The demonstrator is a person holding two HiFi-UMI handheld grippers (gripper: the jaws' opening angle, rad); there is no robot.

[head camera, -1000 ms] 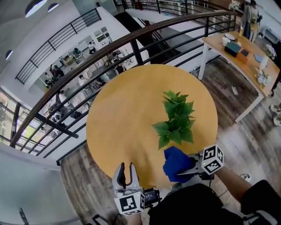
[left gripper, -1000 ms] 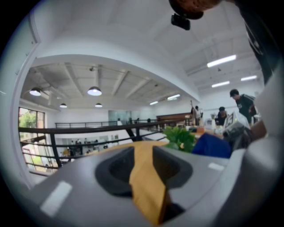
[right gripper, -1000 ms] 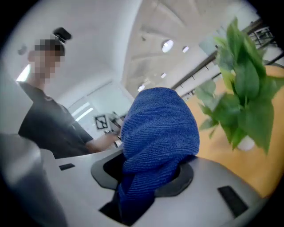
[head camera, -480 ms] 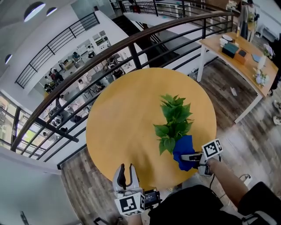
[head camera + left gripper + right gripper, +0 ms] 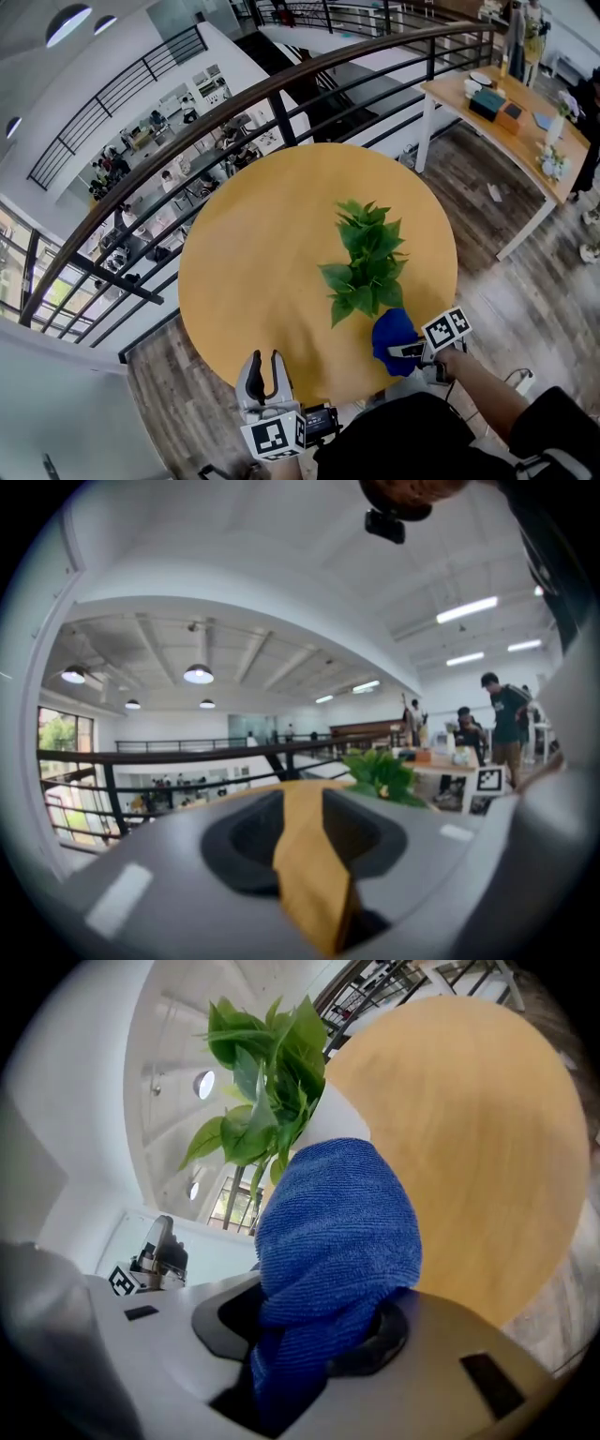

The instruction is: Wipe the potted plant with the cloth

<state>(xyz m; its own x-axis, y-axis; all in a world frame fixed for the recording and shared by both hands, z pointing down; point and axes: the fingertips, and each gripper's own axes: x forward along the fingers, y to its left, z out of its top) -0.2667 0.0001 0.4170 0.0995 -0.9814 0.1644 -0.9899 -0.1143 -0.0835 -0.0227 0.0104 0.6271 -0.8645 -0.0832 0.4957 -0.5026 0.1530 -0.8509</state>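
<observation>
A leafy green potted plant (image 5: pixel 366 258) stands right of centre on the round yellow table (image 5: pixel 253 262). My right gripper (image 5: pixel 405 349) is shut on a bunched blue cloth (image 5: pixel 392 336), which sits at the plant's near-right side, against its lowest leaves. In the right gripper view the cloth (image 5: pixel 337 1232) bulges out of the jaws, just below the leaves (image 5: pixel 262 1082) and the white pot (image 5: pixel 339 1117). My left gripper (image 5: pixel 265 358) hovers at the table's near edge, left of the plant. It is shut, with only a thin slit and nothing in it.
A dark metal railing (image 5: pixel 281 89) curves behind the table, with a drop to a lower floor beyond it. A long wooden table (image 5: pixel 511 117) carrying small items stands at the far right on the plank floor. The left gripper view shows people (image 5: pixel 502 719) standing by it.
My right gripper has carried the cloth from the table's front edge rightwards and in against the plant's near-right leaves. The left gripper has stayed put.
</observation>
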